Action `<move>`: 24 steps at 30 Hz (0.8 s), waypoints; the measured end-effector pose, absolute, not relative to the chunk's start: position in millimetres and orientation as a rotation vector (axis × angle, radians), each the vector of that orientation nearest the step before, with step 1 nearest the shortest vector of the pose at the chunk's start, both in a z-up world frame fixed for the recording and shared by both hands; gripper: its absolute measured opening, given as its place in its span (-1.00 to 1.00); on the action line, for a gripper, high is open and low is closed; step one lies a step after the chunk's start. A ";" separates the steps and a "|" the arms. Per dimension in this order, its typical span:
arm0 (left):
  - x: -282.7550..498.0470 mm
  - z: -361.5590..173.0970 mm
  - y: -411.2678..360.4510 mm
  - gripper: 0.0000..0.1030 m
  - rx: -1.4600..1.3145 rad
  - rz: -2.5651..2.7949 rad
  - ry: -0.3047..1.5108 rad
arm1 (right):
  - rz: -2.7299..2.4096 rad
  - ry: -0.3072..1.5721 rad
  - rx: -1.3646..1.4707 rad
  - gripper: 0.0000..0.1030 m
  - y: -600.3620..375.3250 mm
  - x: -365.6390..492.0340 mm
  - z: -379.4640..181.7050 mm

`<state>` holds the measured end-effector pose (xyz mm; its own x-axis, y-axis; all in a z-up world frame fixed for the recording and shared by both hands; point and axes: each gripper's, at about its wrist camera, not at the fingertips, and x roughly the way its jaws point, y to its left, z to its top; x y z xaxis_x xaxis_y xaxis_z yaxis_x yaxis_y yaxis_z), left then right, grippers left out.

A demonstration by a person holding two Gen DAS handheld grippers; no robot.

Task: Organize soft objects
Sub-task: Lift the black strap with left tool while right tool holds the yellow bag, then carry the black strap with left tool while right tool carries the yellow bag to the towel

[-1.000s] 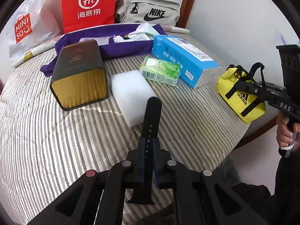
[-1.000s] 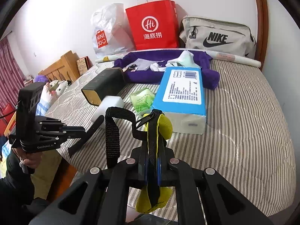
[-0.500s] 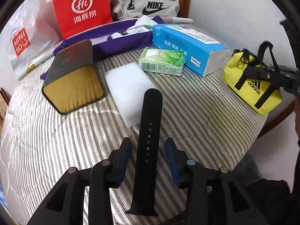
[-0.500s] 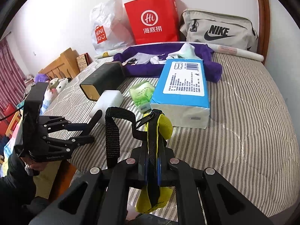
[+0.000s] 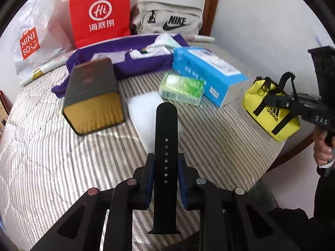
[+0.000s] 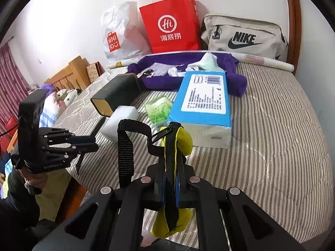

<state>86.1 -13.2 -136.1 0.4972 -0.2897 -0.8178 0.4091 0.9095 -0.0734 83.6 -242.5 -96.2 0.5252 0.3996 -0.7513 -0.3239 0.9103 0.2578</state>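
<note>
My left gripper [image 5: 165, 165] is shut on a black watch strap [image 5: 166, 129], held flat between the pads above the striped bed [image 5: 52, 156]; it also shows in the right wrist view [image 6: 88, 143]. My right gripper [image 6: 169, 179] is shut on a small yellow Adidas bag [image 6: 180, 140] with black handles, held over the bed's near edge; the bag shows in the left wrist view [image 5: 270, 110]. A white foam block [image 5: 144, 106] lies just beyond the strap's tip. A green tissue pack [image 5: 181, 88] and a blue tissue box [image 5: 209, 77] lie beyond it.
A dark box with a gold end [image 5: 92, 96] lies left of the foam. A purple cloth [image 5: 125, 56] with small white items lies behind. A red paper bag [image 5: 100, 12], a Miniso bag [image 5: 31, 41] and a grey Nike bag [image 5: 167, 21] stand against the wall.
My left gripper opened, turned the strap flat, and has closed on it again. The left view has shifted slightly. The right gripper still holds the yellow bag.
</note>
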 end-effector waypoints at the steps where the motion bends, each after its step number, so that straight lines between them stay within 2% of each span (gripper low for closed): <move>1: 86.2 -132.4 -11.9 -0.62 0.136 -0.418 0.953 | 0.435 0.918 0.090 -0.87 -243.1 83.6 -94.7; 13: 115.5 -95.4 9.8 -0.62 0.066 -0.367 0.899 | 0.459 0.857 0.111 -0.87 -253.8 95.6 -66.3; 24: 172.7 -73.1 29.3 -0.62 0.018 -0.288 0.906 | 0.454 0.811 0.083 -0.87 -252.4 152.4 -43.7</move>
